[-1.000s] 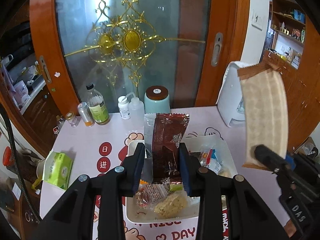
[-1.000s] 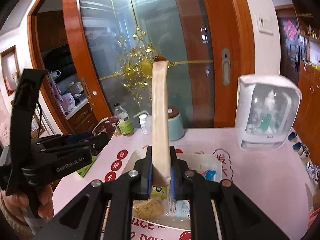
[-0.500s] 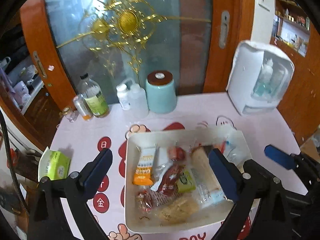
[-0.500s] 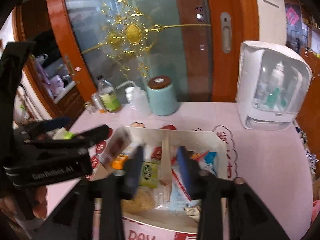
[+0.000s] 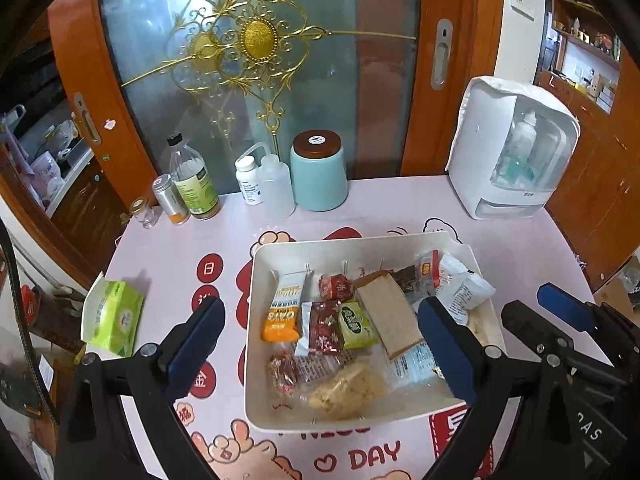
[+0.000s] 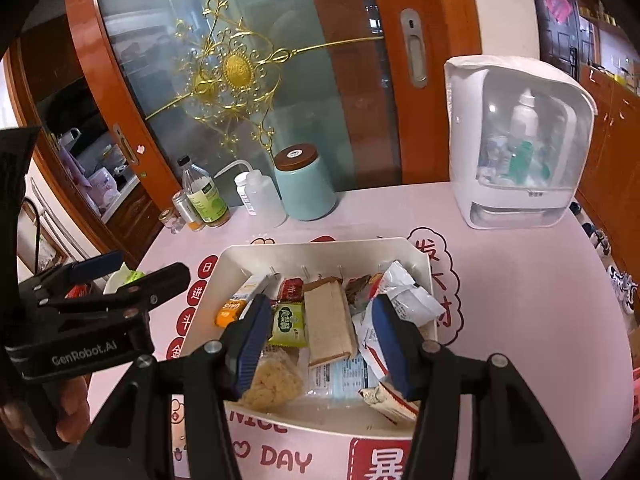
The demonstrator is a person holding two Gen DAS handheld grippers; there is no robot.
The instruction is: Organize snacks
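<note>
Green tissue pack [image 5: 112, 318] far left on pink tablecloth [image 5: 168, 256]. Left gripper [image 5: 320, 344] wide open, nothing between its jaws, above white tray [image 5: 256, 392]. In tray, left to right: orange oat bar [image 5: 286, 306], dark red packet [image 5: 325, 326], green packet [image 5: 356, 324], tan wafer pack [image 5: 390, 312], white pouches [image 5: 460, 288]. Right gripper [image 6: 318, 346] jaws opening, empty, over same tray.

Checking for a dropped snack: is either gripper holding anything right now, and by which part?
Nothing is held. The left gripper is wide open and the right gripper is opening, both empty above the white rectangular plastic tray of wrapped snacks.
</note>
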